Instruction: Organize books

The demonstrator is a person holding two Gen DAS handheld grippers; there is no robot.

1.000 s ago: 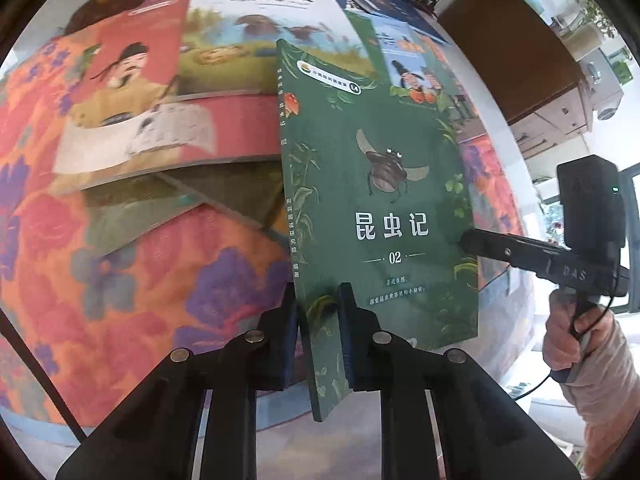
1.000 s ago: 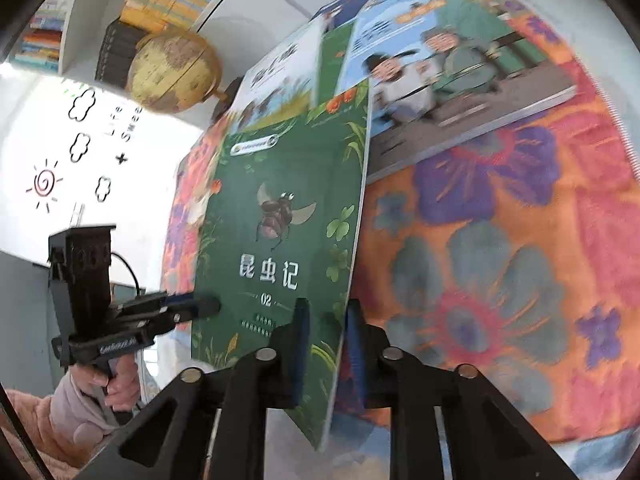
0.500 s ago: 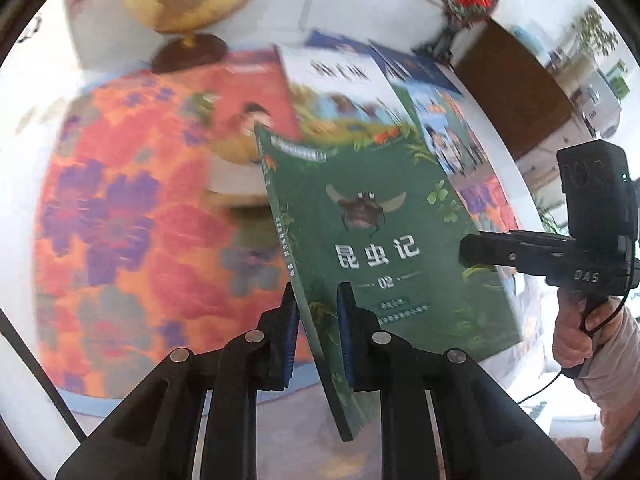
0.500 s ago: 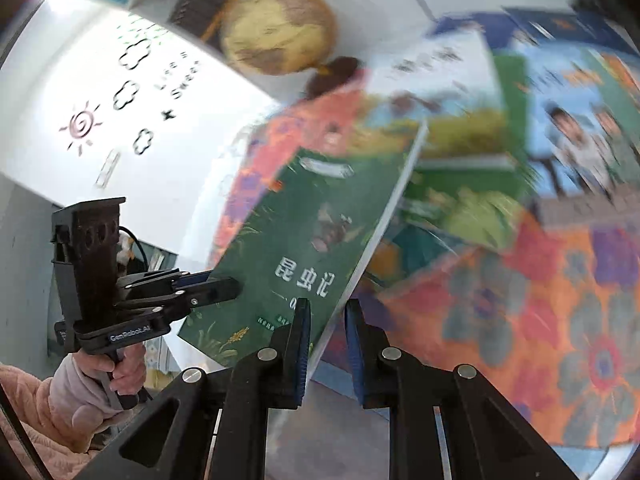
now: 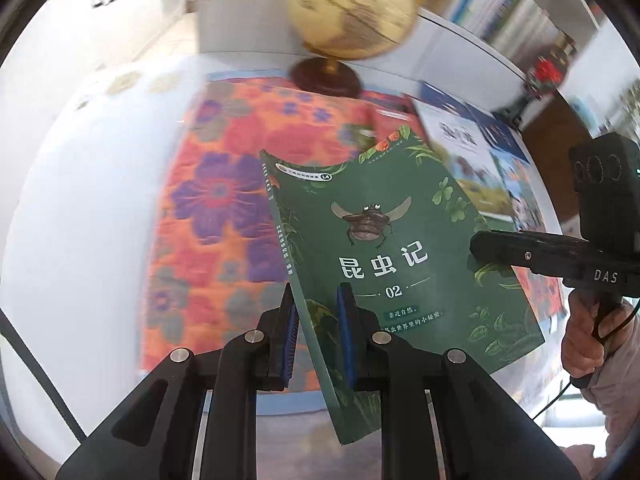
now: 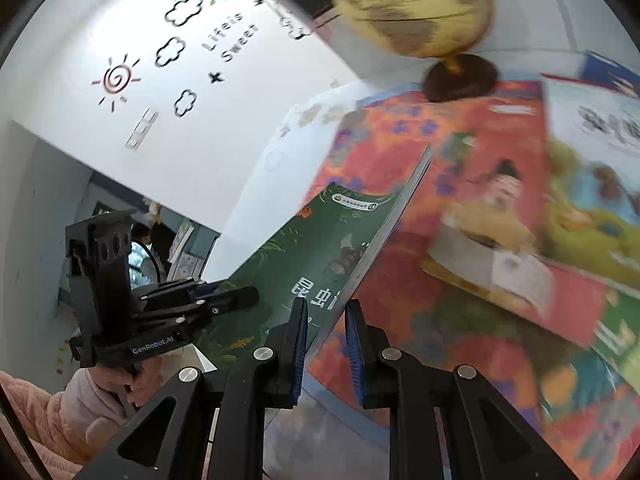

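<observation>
The green book (image 5: pixel 384 248) has swung away from the other books (image 6: pixel 560 216) toward the globe (image 5: pixel 352 12) at 12 o'clock. Both hand-held grippers are clamped on its near edge, the left hand-held gripper (image 5: pixel 318 336) by the spine and the right hand-held gripper (image 6: pixel 326 344) on the open side. Its long axis points to 11 o'clock.

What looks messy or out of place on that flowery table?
The picture books lie overlapping at odd angles on the floral cloth, not stacked. The green insect book is tilted in the air, pinched by both claws.
</observation>
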